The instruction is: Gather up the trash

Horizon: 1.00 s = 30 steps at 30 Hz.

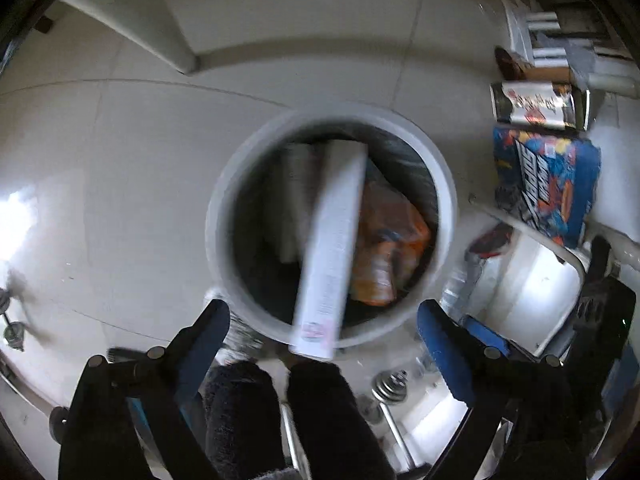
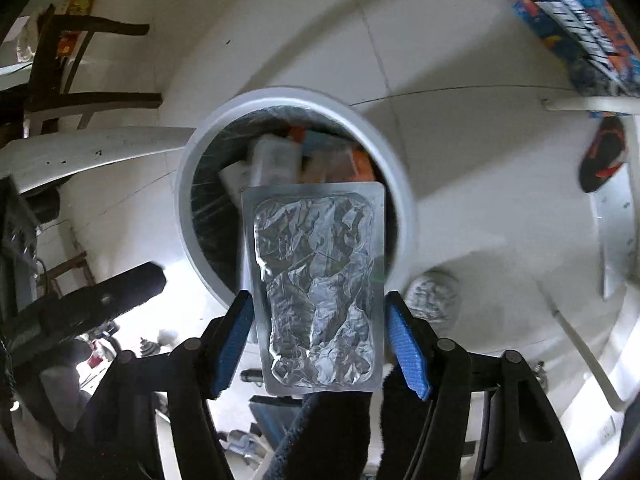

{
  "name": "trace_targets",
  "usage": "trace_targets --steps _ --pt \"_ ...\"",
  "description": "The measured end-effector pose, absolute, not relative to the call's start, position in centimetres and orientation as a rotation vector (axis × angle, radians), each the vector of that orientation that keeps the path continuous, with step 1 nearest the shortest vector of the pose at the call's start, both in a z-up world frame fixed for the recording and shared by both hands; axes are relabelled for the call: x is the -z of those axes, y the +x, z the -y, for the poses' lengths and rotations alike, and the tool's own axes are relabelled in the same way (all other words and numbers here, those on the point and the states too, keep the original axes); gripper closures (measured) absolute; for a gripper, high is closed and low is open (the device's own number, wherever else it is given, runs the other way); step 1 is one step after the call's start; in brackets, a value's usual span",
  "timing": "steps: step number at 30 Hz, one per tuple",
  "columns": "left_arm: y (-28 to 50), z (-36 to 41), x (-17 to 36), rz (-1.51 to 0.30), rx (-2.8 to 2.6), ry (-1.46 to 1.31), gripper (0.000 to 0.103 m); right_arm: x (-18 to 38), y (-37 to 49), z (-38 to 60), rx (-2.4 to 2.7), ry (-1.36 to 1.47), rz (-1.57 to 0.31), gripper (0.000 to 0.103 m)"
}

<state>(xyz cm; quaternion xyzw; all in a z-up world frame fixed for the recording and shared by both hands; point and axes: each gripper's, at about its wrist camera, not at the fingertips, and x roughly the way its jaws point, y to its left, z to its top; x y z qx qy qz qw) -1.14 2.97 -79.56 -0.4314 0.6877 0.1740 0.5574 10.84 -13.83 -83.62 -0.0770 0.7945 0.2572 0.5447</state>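
Observation:
A round grey trash bin (image 1: 442, 184) stands on the tiled floor, lined with a dark bag and holding an orange wrapper (image 1: 394, 240) and other trash. In the left wrist view a long white box (image 1: 334, 248) hangs blurred over the bin's mouth, clear of both fingers; my left gripper (image 1: 324, 320) is open wide above the near rim. In the right wrist view the bin (image 2: 192, 184) is below. My right gripper (image 2: 320, 332) is shut on a silver foil blister pack (image 2: 318, 284), held flat over the bin's near edge.
A blue printed package (image 1: 548, 188) and a can-like tin (image 1: 540, 104) lie right of the bin. A crumpled grey wad (image 2: 434, 296) lies by the bin. A dark shoe (image 2: 604, 156), wooden chair legs (image 2: 80, 64) and dumbbells (image 1: 390, 392) surround the spot.

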Motion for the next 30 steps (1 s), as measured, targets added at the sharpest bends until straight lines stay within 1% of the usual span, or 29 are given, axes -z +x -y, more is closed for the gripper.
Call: trace_targets --steps 1,6,11,14,18,24,30 --pt "-1.5 -3.1 78.6 -1.612 -0.438 -0.969 0.007 83.4 10.6 13.6 -0.628 -0.186 -1.877 0.0" --pt "-3.5 -3.2 74.6 -1.571 -0.557 -0.714 0.007 81.1 9.1 13.4 -0.633 -0.27 -1.823 0.0" --pt "-5.4 -2.1 70.7 -1.547 -0.577 -0.601 0.007 75.8 8.0 14.1 -0.582 -0.383 -1.693 0.0" --pt "-6.0 -1.1 68.3 -1.537 -0.568 -0.579 0.007 71.7 7.5 15.5 -0.538 -0.418 -1.627 0.0" --pt "-7.0 -0.2 63.9 -1.515 -0.553 -0.577 0.007 66.2 6.9 16.7 -0.504 -0.426 -1.569 0.0" --pt "-8.2 0.9 55.4 -1.473 -0.532 -0.592 0.007 57.0 6.0 18.3 -0.493 -0.391 -1.539 0.0" --pt "-9.1 1.5 46.6 -1.438 -0.501 -0.604 0.007 46.2 4.9 19.6 -0.533 -0.336 -1.529 0.0"
